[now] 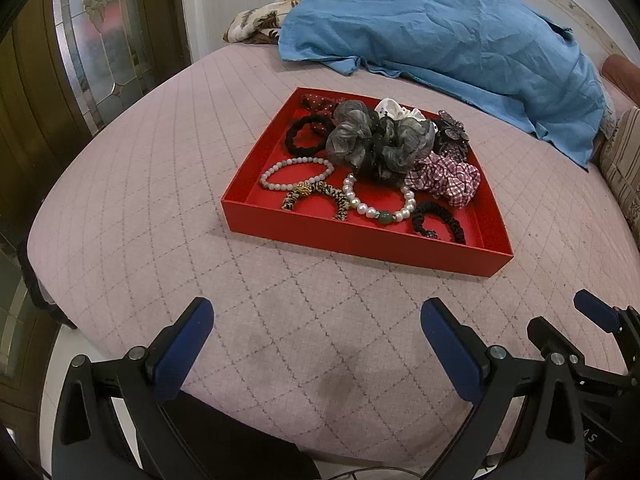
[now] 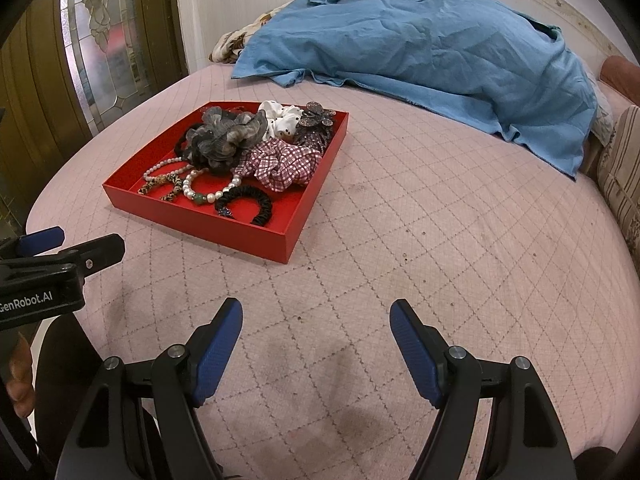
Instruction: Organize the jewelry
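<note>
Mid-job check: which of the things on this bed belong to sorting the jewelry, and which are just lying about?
Belongs to the job:
red tray
pearl bracelet
pale bead bracelet
leopard hair tie
grey scrunchie
checked scrunchie
black scrunchie

Just lying about:
blue shirt
floral cloth
striped cushion

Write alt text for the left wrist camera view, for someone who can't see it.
A red tray holding bracelets and hair scrunchies sits on a pink quilted bed, beyond the open, empty left claw. A blue cloth lies crumpled behind the tray, and part of the right claw shows at the right edge.
</note>
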